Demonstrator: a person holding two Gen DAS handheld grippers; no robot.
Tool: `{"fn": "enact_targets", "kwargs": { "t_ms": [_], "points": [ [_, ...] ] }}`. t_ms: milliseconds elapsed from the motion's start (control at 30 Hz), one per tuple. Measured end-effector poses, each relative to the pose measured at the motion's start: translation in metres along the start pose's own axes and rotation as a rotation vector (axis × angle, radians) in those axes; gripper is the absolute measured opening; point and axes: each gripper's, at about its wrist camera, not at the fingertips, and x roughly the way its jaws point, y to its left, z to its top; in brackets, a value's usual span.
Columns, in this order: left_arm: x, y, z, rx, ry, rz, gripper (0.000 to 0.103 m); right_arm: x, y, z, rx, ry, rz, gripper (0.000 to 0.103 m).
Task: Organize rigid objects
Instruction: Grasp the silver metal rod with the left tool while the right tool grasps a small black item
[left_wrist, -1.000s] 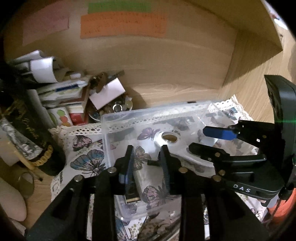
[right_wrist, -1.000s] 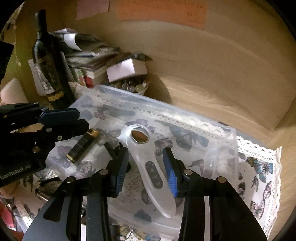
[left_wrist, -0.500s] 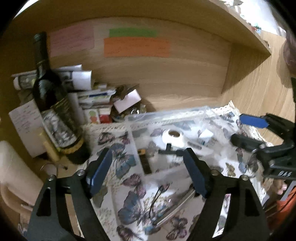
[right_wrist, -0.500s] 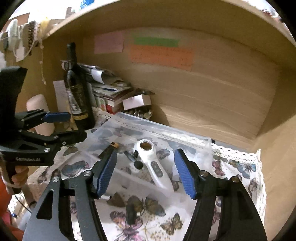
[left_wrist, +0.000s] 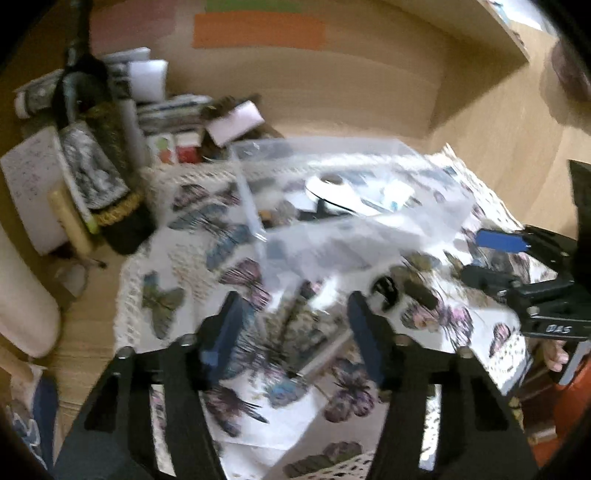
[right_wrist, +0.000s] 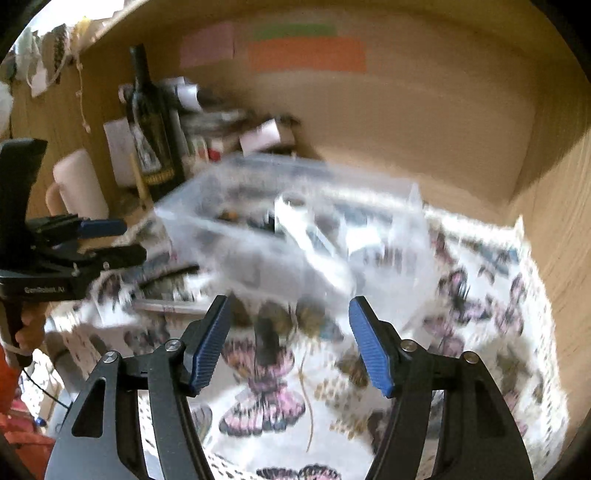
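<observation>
A clear plastic box (left_wrist: 332, 225) stands on the butterfly-print cloth (left_wrist: 177, 273); it also shows in the right wrist view (right_wrist: 258, 251). Inside lie a white remote-like device (left_wrist: 332, 188) and small dark items, blurred. My left gripper (left_wrist: 291, 325) is open and empty, in front of the box above the cloth. My right gripper (right_wrist: 290, 332) is open and empty, also just short of the box. A small dark object (right_wrist: 266, 339) lies on the cloth between the right fingers. A thin metallic rod (left_wrist: 321, 356) lies on the cloth by the left gripper.
A dark wine bottle (right_wrist: 151, 125) stands at the back left beside stacked papers and boxes (left_wrist: 173, 107). A pale mug (right_wrist: 74, 184) stands left of the bottle. Wooden back and side walls enclose the shelf.
Both grippers have pulled back out of the box and opened wide. A second ago each was inside it, the left by a battery, the right around the white device. Both views are motion-blurred.
</observation>
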Motion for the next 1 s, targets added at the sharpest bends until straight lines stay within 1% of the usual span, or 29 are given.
{"fn": "enact_targets", "kwargs": {
  "t_ms": [33, 67, 100, 133, 200, 233, 300, 367, 433, 467, 500, 567, 600, 633, 700, 767, 833, 867, 1000],
  "points": [
    [0.003, -0.004, -0.002, 0.009, 0.01, -0.015, 0.044, 0.005, 0.0, -0.004, 0.002, 0.02, 0.004, 0.062],
    [0.005, -0.007, -0.004, 0.015, 0.018, -0.027, 0.04, 0.009, -0.001, -0.008, 0.005, 0.037, 0.012, 0.062],
    [0.008, -0.011, -0.006, 0.024, 0.028, -0.042, 0.035, 0.013, 0.0, -0.01, 0.007, 0.055, 0.022, 0.058],
    [0.01, -0.014, -0.007, 0.032, 0.037, -0.058, 0.031, 0.015, 0.0, -0.012, 0.005, 0.069, 0.03, 0.051],
    [0.014, -0.019, -0.009, 0.041, 0.053, -0.083, 0.026, 0.02, 0.003, -0.014, -0.004, 0.085, 0.041, 0.045],
    [0.016, -0.022, -0.011, 0.045, 0.064, -0.097, 0.024, 0.023, 0.005, -0.014, -0.011, 0.093, 0.048, 0.044],
    [0.019, -0.027, -0.013, 0.055, 0.08, -0.114, 0.023, 0.028, 0.008, -0.014, -0.02, 0.103, 0.061, 0.042],
    [0.024, -0.03, -0.015, 0.064, 0.097, -0.11, 0.023, 0.034, 0.012, -0.013, -0.031, 0.121, 0.077, 0.038],
    [0.024, -0.032, -0.017, 0.073, 0.092, -0.1, 0.023, 0.041, 0.015, -0.014, -0.041, 0.139, 0.078, 0.036],
    [0.023, -0.032, -0.017, 0.072, 0.095, -0.107, 0.023, 0.045, 0.016, -0.015, -0.045, 0.148, 0.078, 0.035],
    [0.022, -0.033, -0.018, 0.071, 0.098, -0.115, 0.023, 0.048, 0.017, -0.016, -0.045, 0.157, 0.079, 0.032],
    [0.022, -0.035, -0.019, 0.077, 0.107, -0.131, 0.023, 0.05, 0.017, -0.018, -0.052, 0.153, 0.071, 0.03],
    [0.022, -0.037, -0.021, 0.086, 0.118, -0.141, 0.023, 0.049, 0.017, -0.018, -0.053, 0.151, 0.068, 0.028],
    [0.023, -0.039, -0.023, 0.095, 0.13, -0.14, 0.023, 0.048, 0.016, -0.019, -0.049, 0.148, 0.065, 0.019],
    [0.029, -0.042, -0.027, 0.112, 0.159, -0.133, 0.023, 0.047, 0.013, -0.02, -0.042, 0.145, 0.067, 0.014],
    [0.034, -0.042, -0.028, 0.118, 0.176, -0.103, 0.021, 0.045, 0.009, -0.021, -0.031, 0.146, 0.077, 0.014],
    [0.032, -0.039, -0.025, 0.099, 0.172, -0.121, 0.021, 0.04, 0.006, -0.023, -0.023, 0.145, 0.077, 0.014],
    [0.027, -0.038, -0.022, 0.09, 0.156, -0.131, 0.021, 0.037, 0.004, -0.024, -0.018, 0.144, 0.083, 0.014],
    [0.011, -0.036, -0.012, 0.099, 0.09, -0.111, 0.021, 0.03, 0.001, -0.023, -0.015, 0.129, 0.078, 0.014]
  ]
}}
